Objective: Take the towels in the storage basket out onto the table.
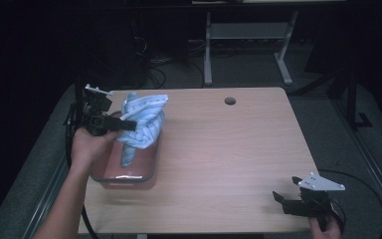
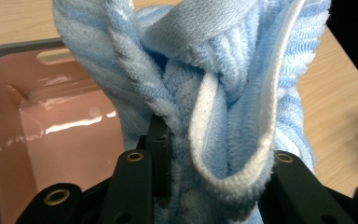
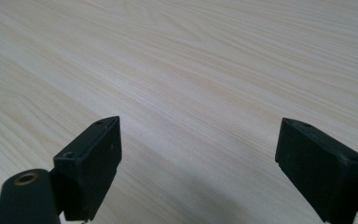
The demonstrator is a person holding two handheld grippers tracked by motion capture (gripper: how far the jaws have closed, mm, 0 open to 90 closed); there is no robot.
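while the left gripper (image 1: 122,123) holds the blue striped towel (image 1: 142,122) up over the pink bin (image 1: 129,174), the bin sits right under the cloth, so the way down is the way that counts. its fingers (image 2: 161,154) are pinched tight on a thick bunch of the towel, seen close up in the left gripper view, with a white hem looping down between them. the towel hangs with its long side going up and down. one end sticks up above the fingers and a tail drops down into the bin, though i cannot tell if it touches the bottom. the bin stands at the left side of the desk (image 1: 229,149), and its inside looks shiny and bare. the towel is soft and fluffy, with light blue and white stripes, all crumpled and folded on itself. the right gripper (image 1: 287,194) is far off at the near right corner of the desk, its fingers (image 3: 91,163) spread wide with nothing in them, just above bare wood. the left hand (image 1: 87,147) is much nearer the bin, so i think it would lower the towel in.
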